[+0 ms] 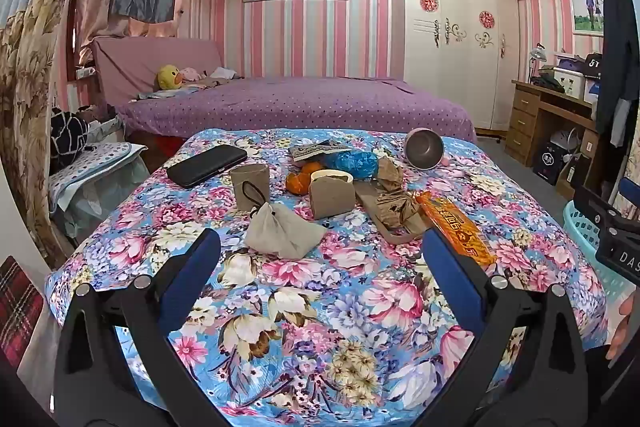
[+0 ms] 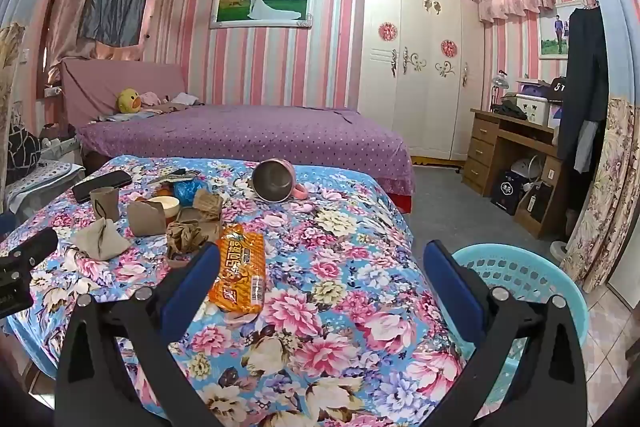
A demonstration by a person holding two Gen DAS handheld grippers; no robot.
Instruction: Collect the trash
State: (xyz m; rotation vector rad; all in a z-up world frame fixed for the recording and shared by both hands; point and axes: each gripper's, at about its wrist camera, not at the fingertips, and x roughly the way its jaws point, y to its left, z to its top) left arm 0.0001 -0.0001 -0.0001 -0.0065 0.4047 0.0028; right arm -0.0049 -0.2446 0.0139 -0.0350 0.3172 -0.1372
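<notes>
Surroundings: your desk (image 1: 320, 307), under a floral cloth, carries a black phone (image 1: 206, 165), a tipped steel mug (image 1: 424, 149), a paper cup (image 1: 250, 187), oranges (image 1: 298, 181) and a blue plastic bag (image 1: 352, 163).
Obstructions: a grey pouch (image 1: 280, 233) lies just ahead of your left gripper (image 1: 320, 251); crumpled brown paper (image 2: 186, 235) lies beside the wrapper.
Basket: a teal laundry basket (image 2: 520, 279) stands on the floor at the desk's right edge.
Trash item: the orange snack wrapper (image 2: 240, 269) lies flat on the cloth, printed side up, crinkled and glossy, near the right-hand front of the clutter.
Left gripper: jaws spread wide, holding nothing.
Right gripper (image 2: 320, 255): jaws spread wide, holding nothing; the wrapper lies just beside the left finger.
</notes>
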